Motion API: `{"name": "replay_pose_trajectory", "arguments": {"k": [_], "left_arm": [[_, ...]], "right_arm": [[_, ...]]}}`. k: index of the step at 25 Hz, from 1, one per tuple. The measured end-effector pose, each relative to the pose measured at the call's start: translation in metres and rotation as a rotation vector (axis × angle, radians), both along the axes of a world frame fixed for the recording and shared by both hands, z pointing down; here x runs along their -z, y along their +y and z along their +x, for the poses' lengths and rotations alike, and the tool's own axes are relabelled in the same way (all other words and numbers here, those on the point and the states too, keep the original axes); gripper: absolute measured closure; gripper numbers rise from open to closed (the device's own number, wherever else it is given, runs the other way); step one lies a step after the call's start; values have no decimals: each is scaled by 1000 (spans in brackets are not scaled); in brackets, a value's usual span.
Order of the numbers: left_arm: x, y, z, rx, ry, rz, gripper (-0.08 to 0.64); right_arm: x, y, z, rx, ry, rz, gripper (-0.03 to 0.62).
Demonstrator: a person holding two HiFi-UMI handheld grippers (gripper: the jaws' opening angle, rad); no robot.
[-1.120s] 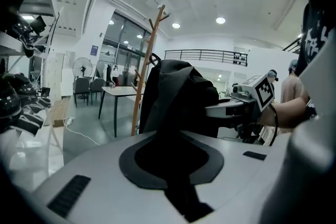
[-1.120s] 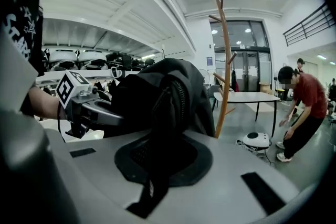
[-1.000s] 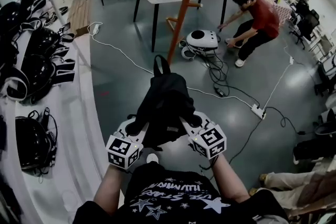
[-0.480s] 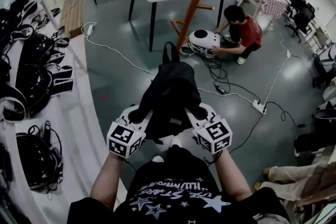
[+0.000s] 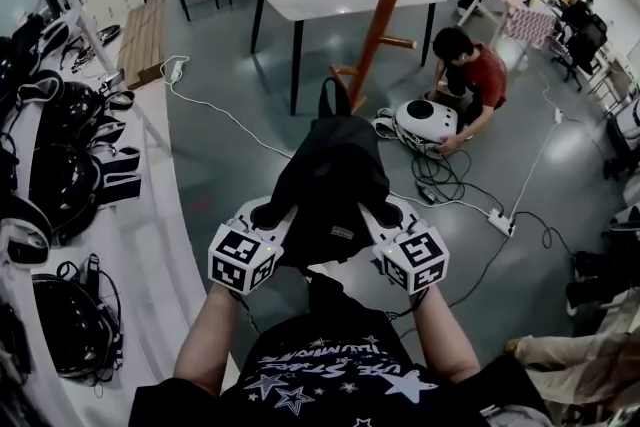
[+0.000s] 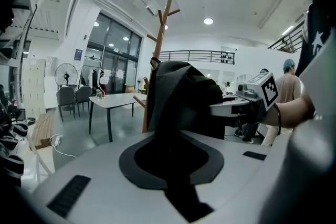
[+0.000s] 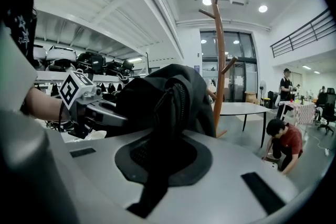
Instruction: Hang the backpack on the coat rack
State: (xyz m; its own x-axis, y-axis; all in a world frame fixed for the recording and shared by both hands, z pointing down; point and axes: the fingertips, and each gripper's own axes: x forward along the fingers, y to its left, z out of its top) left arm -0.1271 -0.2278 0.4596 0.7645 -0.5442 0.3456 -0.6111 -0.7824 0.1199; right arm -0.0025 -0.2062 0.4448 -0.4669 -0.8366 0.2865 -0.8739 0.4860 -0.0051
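The head view alone shows both tools at once. The left tool (image 5: 268,213) and the right tool (image 5: 386,213) each clamp one side of the black fabric backpack (image 5: 330,170). The backpack is held in the air between them, over the grey floor (image 5: 230,155) and short of the tall orange-brown wooden coat rack (image 5: 385,5).

In the left gripper view, dark cloth sits pinched in that tool's narrow jaws. The right gripper view shows a strap nipped between jaws almost together, with a zipper line running up the bag.

The rack's branching pegs show only in the gripper views; the head view cuts off its top. Only the head view shows the white rounded machine (image 5: 428,120) beside the crouching person in a red shirt (image 5: 475,75). What the backpack holds is hidden.
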Motion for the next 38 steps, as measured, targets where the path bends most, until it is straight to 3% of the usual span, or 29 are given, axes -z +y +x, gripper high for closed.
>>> {"name": "replay_pose_trajectory", "arguments": {"k": [14,38], "left_arm": [[-16,-98,31,17,-3,-67,492],[-44,-123,38,46,28,-165,489]], "right_arm": [[-13,-88,30,11,-46,-27,571],[-29,-101,33,62,-32,-68,569]]}}
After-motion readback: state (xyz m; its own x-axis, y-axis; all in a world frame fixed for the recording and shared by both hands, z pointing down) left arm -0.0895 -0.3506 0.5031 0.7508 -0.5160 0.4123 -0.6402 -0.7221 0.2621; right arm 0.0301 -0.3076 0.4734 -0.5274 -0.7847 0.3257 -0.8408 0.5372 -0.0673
